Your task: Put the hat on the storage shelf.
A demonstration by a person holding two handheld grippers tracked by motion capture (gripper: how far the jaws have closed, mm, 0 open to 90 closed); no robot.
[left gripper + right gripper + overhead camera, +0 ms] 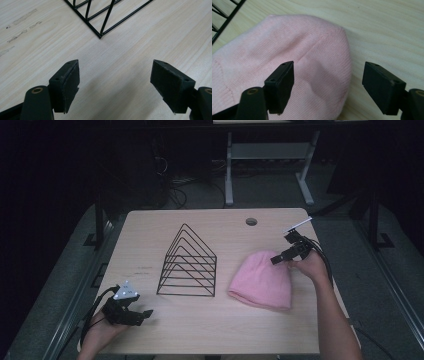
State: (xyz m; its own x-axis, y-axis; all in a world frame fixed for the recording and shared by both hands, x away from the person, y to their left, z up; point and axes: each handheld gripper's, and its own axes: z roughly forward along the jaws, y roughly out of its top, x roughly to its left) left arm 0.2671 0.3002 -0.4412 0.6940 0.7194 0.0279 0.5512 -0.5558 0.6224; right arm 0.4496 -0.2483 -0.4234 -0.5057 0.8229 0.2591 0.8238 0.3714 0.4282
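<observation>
A pink knit hat [261,280] lies flat on the wooden table [150,235], right of centre. My right gripper [276,260] hovers at the hat's far right rim, held in a hand. In the right gripper view, the right gripper [329,65] is open: one jaw is above the hat [287,47], the other above bare wood beside it, and neither pad presses on the cloth. A black wire rack [189,262] of triangular frames stands in the middle. My left gripper [145,314] rests low at the near left, open, with nothing between its jaws [115,62]. The rack's corner [100,35] lies ahead of it.
A round cable hole [251,221] sits near the table's far edge. Faint marks [23,17] show on the wood left of the rack. Beyond the table stands a white desk frame [229,170] on a dark floor. Cables trail from both grippers.
</observation>
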